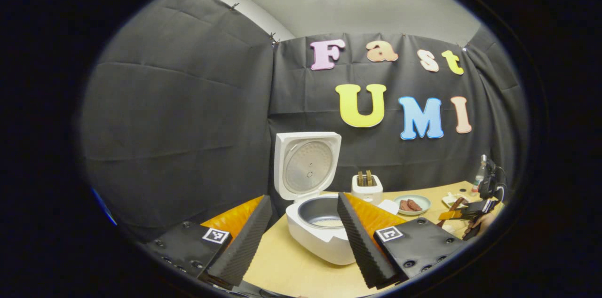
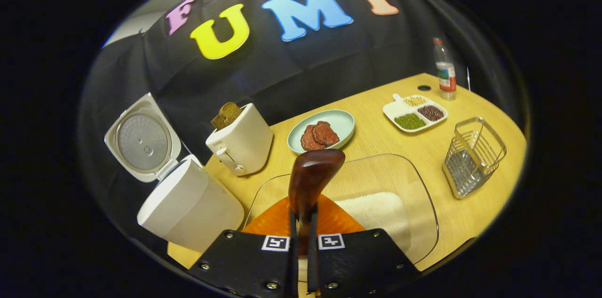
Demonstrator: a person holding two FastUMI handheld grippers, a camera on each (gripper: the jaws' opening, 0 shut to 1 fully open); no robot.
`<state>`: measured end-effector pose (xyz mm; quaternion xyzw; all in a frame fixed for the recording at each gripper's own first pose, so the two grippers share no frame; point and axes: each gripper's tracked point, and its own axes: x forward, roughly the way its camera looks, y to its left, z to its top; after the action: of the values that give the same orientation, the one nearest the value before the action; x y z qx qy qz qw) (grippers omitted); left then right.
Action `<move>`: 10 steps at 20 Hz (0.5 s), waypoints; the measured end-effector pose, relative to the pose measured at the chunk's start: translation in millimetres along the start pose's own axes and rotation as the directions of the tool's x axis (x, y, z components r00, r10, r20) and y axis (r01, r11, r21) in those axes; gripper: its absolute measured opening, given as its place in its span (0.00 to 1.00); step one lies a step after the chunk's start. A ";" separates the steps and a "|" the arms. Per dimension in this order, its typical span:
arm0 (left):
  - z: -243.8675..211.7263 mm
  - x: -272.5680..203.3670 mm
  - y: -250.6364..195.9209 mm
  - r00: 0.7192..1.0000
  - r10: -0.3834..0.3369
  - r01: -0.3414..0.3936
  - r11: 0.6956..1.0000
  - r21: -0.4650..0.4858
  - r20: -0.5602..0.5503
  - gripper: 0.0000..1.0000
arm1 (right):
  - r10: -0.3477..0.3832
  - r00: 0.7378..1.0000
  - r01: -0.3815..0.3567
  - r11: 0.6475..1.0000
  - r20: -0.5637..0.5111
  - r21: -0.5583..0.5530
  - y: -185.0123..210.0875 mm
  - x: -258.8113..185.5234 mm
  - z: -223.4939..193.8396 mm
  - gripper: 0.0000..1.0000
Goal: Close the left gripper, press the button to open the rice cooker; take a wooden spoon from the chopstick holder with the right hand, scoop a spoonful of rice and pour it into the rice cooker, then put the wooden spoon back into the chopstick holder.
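The right tongs point(image 2: 303, 237) are clamped on the spoon point(image 2: 310, 180). The spoon's long side runs straight away from the tongs, and its rounded bowl end points forward and up. It hangs over a clear tray point(image 2: 414, 204) with a heap of white rice point(image 2: 376, 211) in it. The handle is hidden between the two fingers, so its end cannot be made out.

The left tongs point(image 1: 305, 237) stand wide apart and hold nothing. Between their fingers sits the cooker point(image 1: 320, 232), with its lid point(image 1: 308, 166) standing straight up. A little pale stuff lies at the bottom of the pot point(image 1: 324, 215) (it is too small to tell what it is).

Everything sits on a light wood bench point(image 2: 376, 140). Black cloth hangs behind it as a wall, and above the cloth there is a grey wall. On the bench are a white toaster point(image 2: 242, 145) with brown bread in its slots, a green plate point(image 2: 341, 124) with two dark red pieces on it, a white dish point(image 2: 414, 112) with three kinds of grains, a bottle point(image 2: 444, 70), and a wire holder point(image 2: 472, 157) at the right side of the right gripper view, near the tray.

In the left gripper view the other tongs and part of a hand point(image 1: 479, 223) show far off at the right edge, small and hard to make out.
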<state>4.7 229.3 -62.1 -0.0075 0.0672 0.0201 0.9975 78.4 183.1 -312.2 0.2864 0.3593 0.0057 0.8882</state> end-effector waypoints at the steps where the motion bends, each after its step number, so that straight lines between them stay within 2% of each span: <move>1: 1.0 -0.4 -1.4 1.000 -0.002 0.002 1.000 0.000 0.000 0.95 | 0.013 1.000 -0.012 0.997 -0.011 0.072 -5.7 -0.3 1.1 0.09; 5: 5.2 -2.3 -10.8 1.000 -0.010 0.010 1.000 0.000 0.003 0.95 | 0.065 0.997 -0.050 0.950 -0.041 0.309 -21.0 -0.4 0.0 0.08; 6: 6.2 -4.1 -13.0 1.000 -0.010 0.010 1.000 0.003 0.004 0.99 | 0.072 0.997 -0.056 0.941 -0.037 0.333 -24.3 -1.5 1.9 0.08; 7: 7.0 -3.8 -14.9 1.000 -0.011 0.011 1.000 0.004 0.006 0.99 | 0.076 0.997 -0.060 0.937 -0.031 0.345 -26.7 -4.3 4.6 0.08; 8: 8.3 -3.6 -18.6 1.000 -0.014 0.014 1.000 0.002 0.008 0.95 | 0.082 0.996 -0.068 0.932 -0.025 0.356 -27.6 -6.7 8.2 0.08; 10: 10.3 -4.2 -26.3 1.000 -0.021 0.021 1.000 -0.004 0.013 0.95 | 0.101 0.995 -0.088 0.916 -0.013 0.392 -27.4 -12.0 15.4 0.08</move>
<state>3.0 203.1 -51.0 -0.0100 0.0609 0.0098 0.9980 74.0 149.8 -309.7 0.4745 0.3536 -0.0186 0.8059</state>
